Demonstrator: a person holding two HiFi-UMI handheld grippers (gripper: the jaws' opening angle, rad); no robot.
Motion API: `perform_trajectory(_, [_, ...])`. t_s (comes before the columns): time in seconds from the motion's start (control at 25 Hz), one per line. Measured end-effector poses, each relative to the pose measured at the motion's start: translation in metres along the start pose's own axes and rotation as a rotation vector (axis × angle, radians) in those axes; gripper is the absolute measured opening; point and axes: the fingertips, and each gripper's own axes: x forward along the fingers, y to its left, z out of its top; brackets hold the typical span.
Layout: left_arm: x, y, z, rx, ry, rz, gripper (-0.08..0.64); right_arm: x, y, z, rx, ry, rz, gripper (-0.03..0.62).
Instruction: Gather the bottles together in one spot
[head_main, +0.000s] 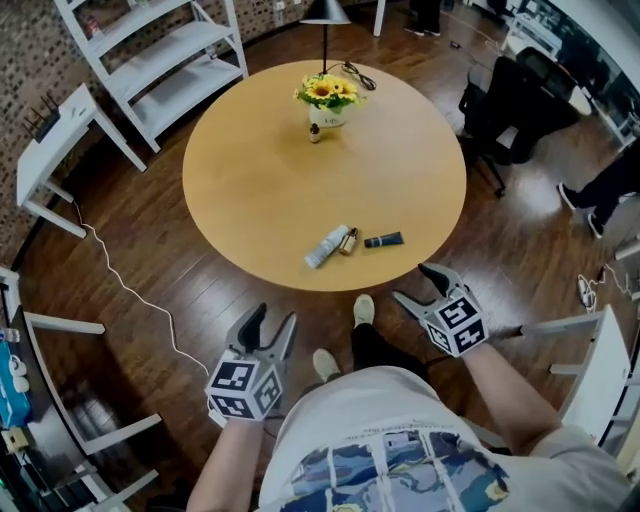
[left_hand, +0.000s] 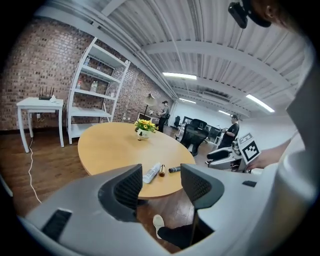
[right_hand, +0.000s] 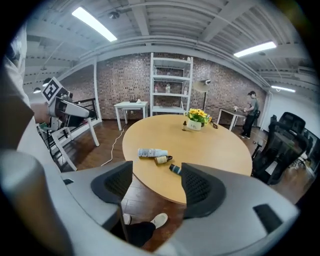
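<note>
Three bottles lie close together near the front edge of the round wooden table (head_main: 260, 180): a white tube bottle (head_main: 326, 246), a small amber bottle (head_main: 348, 241) and a dark bottle (head_main: 383, 240). A fourth small brown bottle (head_main: 314, 133) stands upright at the far side next to the flower pot (head_main: 329, 98). My left gripper (head_main: 268, 332) hangs open below the table's front edge, over the floor. My right gripper (head_main: 421, 283) is open too, just off the table's front right rim. Both hold nothing. The white tube bottle (left_hand: 151, 172) and the dark bottle (right_hand: 175, 169) show between the jaws.
A white shelf unit (head_main: 165, 55) and a small white table (head_main: 55, 140) stand at the back left. A floor lamp (head_main: 325, 25) rises behind the table, and black office chairs (head_main: 510, 100) stand to the right. A white cable (head_main: 130, 295) trails across the wooden floor. My shoes (head_main: 345, 335) are under the table's edge.
</note>
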Motion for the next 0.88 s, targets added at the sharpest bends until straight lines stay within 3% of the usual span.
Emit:
perform_trajectory(0.12, [-0.003,0.006,-0.003,0.0,0.012,0.014,0.219,0.043,0.009,-0.008,0.018,0.053,0.044,0.328])
perform_trajectory(0.2, [-0.003,0.01,-0.003,-0.002,0.019,0.033,0.219,0.075,0.012,-0.009,0.084,0.073,0.072,0.327])
perform_trajectory(0.4, [-0.004,0.023,-0.003,-0.02,0.038,0.081,0.219,0.15,0.012,-0.011,0.396,0.102,0.119,0.272])
perform_trajectory(0.6, [0.006,0.035,-0.005,-0.064,0.076,0.115,0.219,0.209,-0.011,-0.022,0.672,0.138,0.04,0.25])
perform_trajectory(0.8, [0.026,0.035,-0.014,-0.085,0.127,0.101,0.219,0.233,-0.019,-0.036,0.729,0.159,-0.017,0.229])
perform_trajectory(0.88, [0.038,0.034,-0.015,-0.092,0.141,0.082,0.219,0.234,-0.026,-0.038,0.744,0.152,-0.038,0.182])
